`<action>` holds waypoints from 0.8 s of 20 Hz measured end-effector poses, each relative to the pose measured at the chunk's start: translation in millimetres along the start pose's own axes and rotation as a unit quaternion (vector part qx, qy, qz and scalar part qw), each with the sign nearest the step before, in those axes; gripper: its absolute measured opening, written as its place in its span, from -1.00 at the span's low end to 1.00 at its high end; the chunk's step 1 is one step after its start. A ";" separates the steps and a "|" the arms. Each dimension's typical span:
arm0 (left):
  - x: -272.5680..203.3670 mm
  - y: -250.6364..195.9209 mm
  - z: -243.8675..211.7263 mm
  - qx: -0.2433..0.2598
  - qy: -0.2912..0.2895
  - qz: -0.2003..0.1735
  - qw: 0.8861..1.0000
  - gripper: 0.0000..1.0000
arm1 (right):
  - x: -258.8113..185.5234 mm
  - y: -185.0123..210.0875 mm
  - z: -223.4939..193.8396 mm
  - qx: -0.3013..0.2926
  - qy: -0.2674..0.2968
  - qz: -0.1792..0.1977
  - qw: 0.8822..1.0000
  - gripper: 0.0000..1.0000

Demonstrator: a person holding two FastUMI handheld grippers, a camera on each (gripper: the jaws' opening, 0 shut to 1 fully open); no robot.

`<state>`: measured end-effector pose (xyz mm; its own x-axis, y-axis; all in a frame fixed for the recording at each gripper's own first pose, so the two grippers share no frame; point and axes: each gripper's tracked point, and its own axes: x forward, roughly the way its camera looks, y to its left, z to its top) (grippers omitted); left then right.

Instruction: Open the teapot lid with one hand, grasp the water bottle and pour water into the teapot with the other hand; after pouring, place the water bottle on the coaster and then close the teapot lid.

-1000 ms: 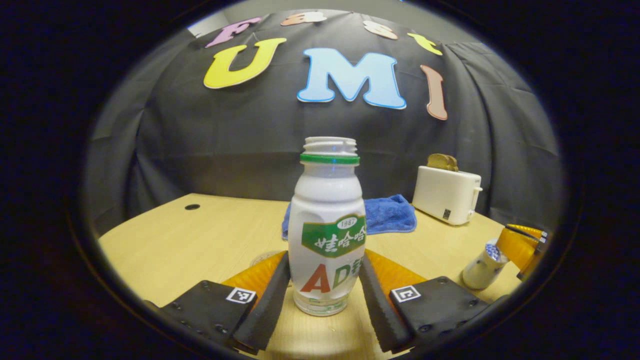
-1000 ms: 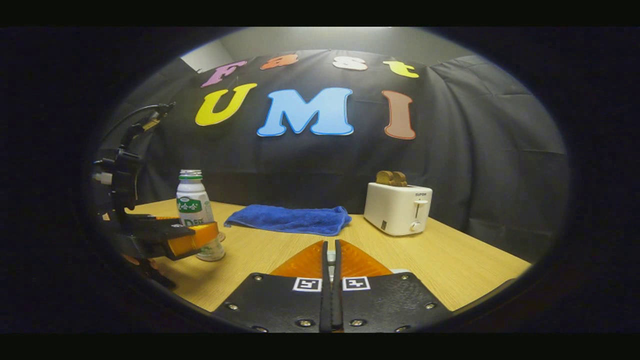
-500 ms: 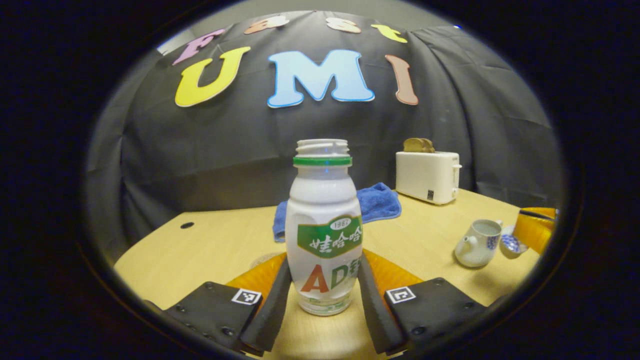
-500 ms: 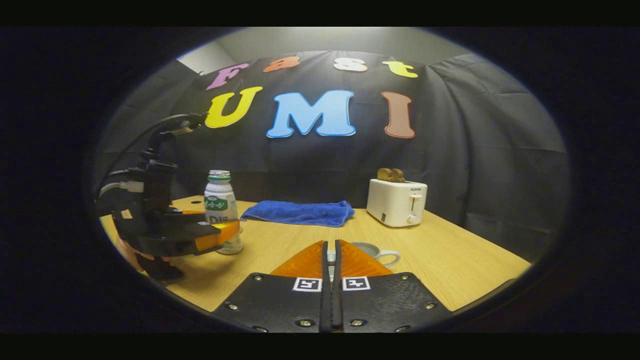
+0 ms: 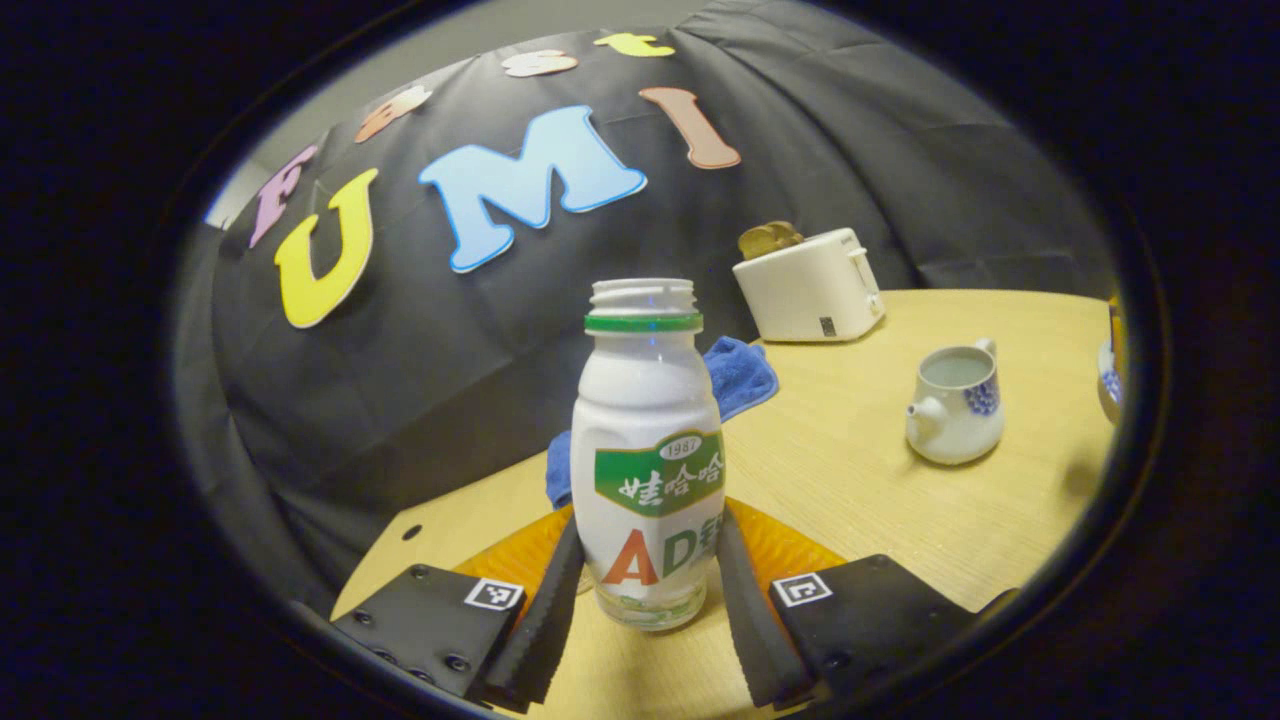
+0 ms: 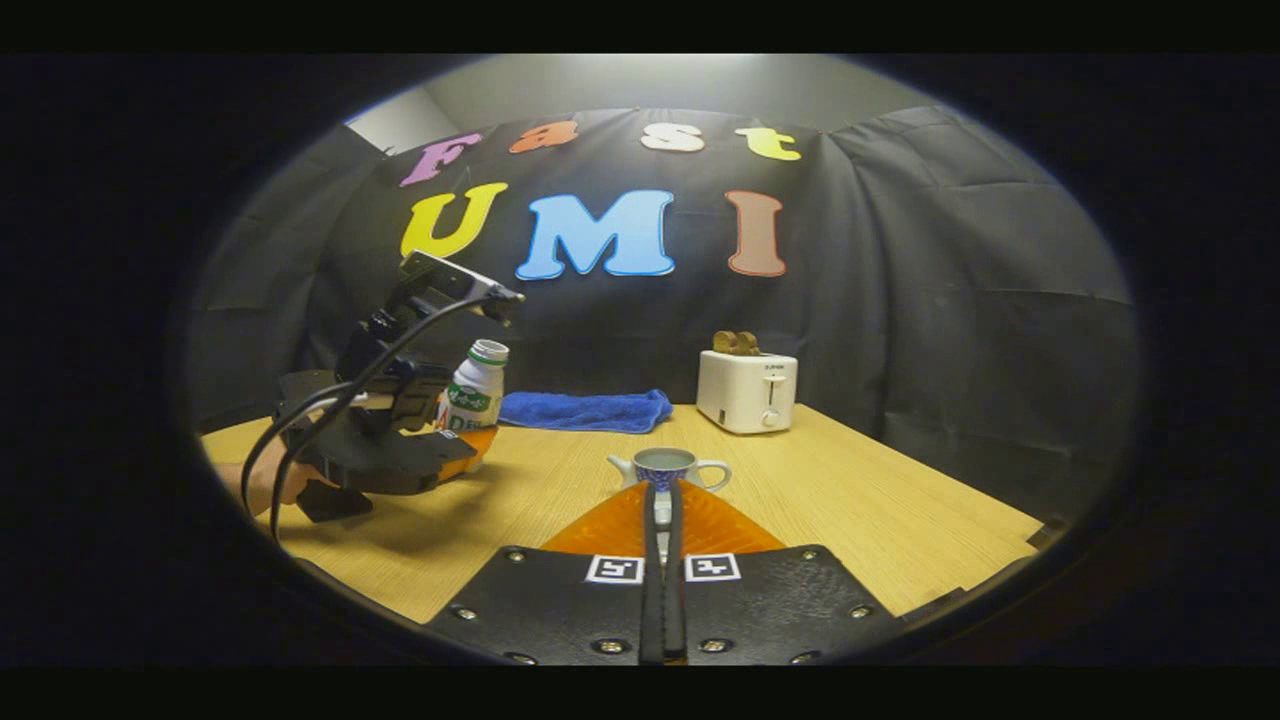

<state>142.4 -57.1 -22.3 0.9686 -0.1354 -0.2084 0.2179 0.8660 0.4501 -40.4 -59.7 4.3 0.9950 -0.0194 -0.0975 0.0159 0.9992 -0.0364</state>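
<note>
My left gripper (image 5: 648,548) is shut on the white water bottle (image 5: 645,400), uncapped, with a green neck ring. The bottle hangs above the table, leaning toward the teapot. The white teapot (image 5: 955,405) with blue pattern stands open to the right, its spout pointing at the bottle. In the right gripper view, my right gripper (image 6: 662,500) is shut on the teapot lid, of which a small white bit (image 6: 660,513) shows between the fingers, just short of the teapot (image 6: 668,467). The left gripper (image 6: 455,450) holds the bottle (image 6: 476,392) at the left.
A white toaster (image 5: 810,285) with bread stands at the back of the wooden table (image 5: 880,500). A blue towel (image 5: 738,368) lies behind the bottle. A hand (image 6: 262,487) holds the left gripper. The black cloth wall closes off the back.
The left gripper has lifted the bottle off the table, tilted it and carried it toward the teapot. The right gripper has drawn back with the lid, so the open teapot shows ahead.
</note>
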 end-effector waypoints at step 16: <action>14.6 -36.8 31.9 0.229 -0.031 0.014 0.973 0.61 | -5.0 -32.0 -11.9 0.025 -0.001 -0.028 0.999 -0.99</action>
<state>152.3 -106.3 -14.2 0.9771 -0.1555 -0.1450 0.2084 0.5671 0.7968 -47.0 -92.0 -5.9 0.9927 -0.0746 -0.0952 0.0757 0.9971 0.0077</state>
